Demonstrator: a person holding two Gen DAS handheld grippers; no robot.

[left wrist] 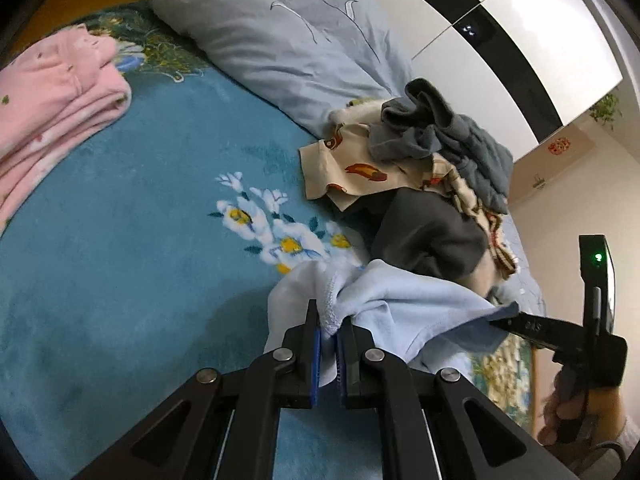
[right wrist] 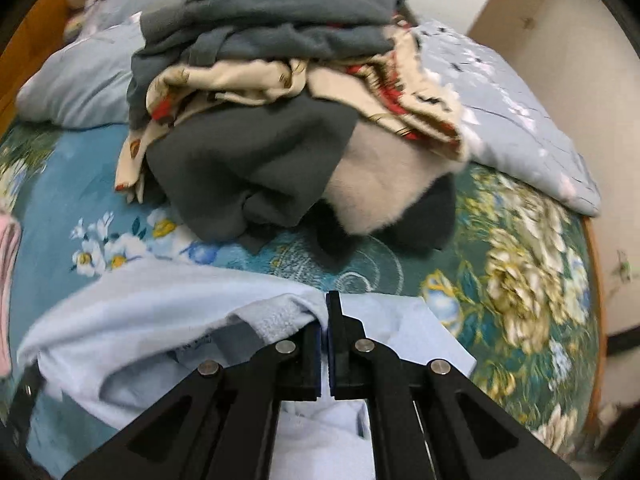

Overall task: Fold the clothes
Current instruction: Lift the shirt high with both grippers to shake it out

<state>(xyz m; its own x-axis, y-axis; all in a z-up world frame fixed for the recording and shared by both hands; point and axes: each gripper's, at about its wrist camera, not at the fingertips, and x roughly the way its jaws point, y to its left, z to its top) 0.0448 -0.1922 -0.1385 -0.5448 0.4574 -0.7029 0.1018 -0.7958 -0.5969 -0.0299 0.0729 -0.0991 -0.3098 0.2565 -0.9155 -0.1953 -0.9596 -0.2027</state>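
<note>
So the light blue garment (left wrist: 404, 304) is pinched at both ends: a hemmed edge is clamped tight between the pads of the left gripper (left wrist: 329, 320), and the other end is caught in the right gripper (right wrist: 325, 320), whose jaws are pressed together with a fold of the cloth bunched against the left pad. In the left wrist view the right gripper's tip (left wrist: 516, 322) is seen biting the far corner, so the fabric is stretched between the two, just above the teal floral blanket (left wrist: 132, 248). Right behind it, a messy heap of unfolded clothes (right wrist: 264, 92) is piled up: grey stuff on top, a cream printed piece in the middle, a dark grey item with a pale fuzzy lining at the bottom, nearly touching the blue garment. That side is pretty much blocked. A pale blue quilt (left wrist: 288, 48) is bunched along the far edge behind the heap, and a folded pink garment (left wrist: 60, 96) is parked at the far left, well apart. The open room is found to the left, where a wide bare stretch of blanket is left between the pink garment and the grippers. On the right, the bed's wooden edge (right wrist: 592, 264) is seen close to the wall (right wrist: 576, 92).
</note>
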